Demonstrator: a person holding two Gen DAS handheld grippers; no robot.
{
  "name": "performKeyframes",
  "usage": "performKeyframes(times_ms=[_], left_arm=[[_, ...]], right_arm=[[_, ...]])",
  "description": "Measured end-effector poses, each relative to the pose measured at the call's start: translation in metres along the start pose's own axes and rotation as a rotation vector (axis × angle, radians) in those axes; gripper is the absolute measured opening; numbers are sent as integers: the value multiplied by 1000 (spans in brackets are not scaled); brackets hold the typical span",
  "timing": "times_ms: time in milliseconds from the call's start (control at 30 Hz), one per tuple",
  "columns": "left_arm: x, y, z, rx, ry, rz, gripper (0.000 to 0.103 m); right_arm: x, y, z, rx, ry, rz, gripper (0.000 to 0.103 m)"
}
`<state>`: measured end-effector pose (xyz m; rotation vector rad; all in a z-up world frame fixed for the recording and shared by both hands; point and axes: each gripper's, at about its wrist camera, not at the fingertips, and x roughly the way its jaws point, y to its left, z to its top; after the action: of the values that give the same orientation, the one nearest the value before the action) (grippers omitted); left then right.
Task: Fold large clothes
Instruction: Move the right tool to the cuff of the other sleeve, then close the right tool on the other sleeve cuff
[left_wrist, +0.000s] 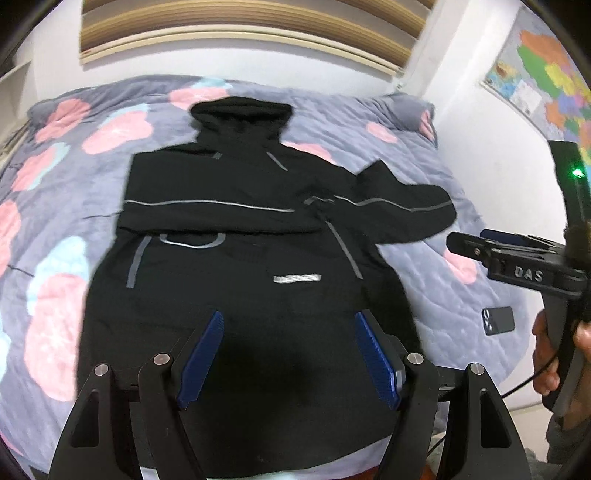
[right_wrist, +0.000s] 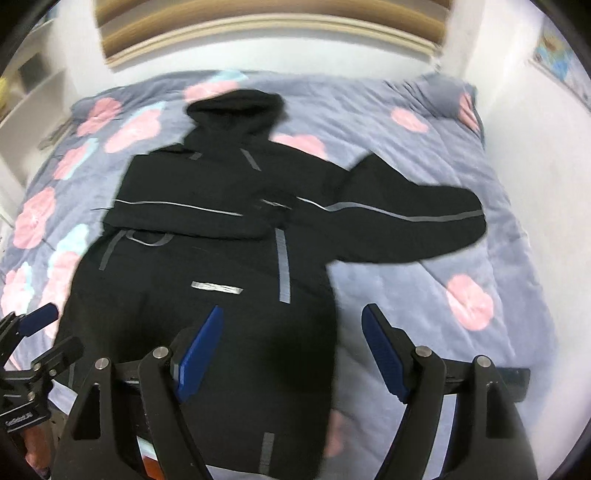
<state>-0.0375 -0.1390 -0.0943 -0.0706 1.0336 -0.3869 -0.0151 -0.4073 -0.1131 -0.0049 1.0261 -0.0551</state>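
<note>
A black hooded jacket (left_wrist: 236, 266) with grey reflective stripes lies flat on the bed, hood at the far end. Its left sleeve is folded across the chest; its right sleeve (left_wrist: 406, 210) stretches out to the right. The jacket also shows in the right wrist view (right_wrist: 207, 280), with the outstretched sleeve (right_wrist: 413, 225). My left gripper (left_wrist: 291, 332) is open and empty above the jacket's lower body. My right gripper (right_wrist: 293, 332) is open and empty above the jacket's lower right edge. The right gripper also shows at the right edge of the left wrist view (left_wrist: 465, 243).
The bed has a grey-blue quilt (left_wrist: 424, 155) with pink and blue flowers. A dark phone (left_wrist: 498, 320) lies on the quilt near the right edge. White walls surround the bed, with a wooden headboard (left_wrist: 251, 33) and a coloured map (left_wrist: 546, 77).
</note>
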Motion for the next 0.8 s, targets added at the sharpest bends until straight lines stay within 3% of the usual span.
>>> performKeyframes(times_ms=[267,533,800], left_arm=[[21,-56,7,23,10,15,75],[31,-43,18,-51,38,123,75],[69,-44,45,-114,78,175,75]], right_arm=[[36,-137,7,190,43,-51,80],[100,-268,38,398,42,-60,80],[189,-387,66,624,33,27,80]])
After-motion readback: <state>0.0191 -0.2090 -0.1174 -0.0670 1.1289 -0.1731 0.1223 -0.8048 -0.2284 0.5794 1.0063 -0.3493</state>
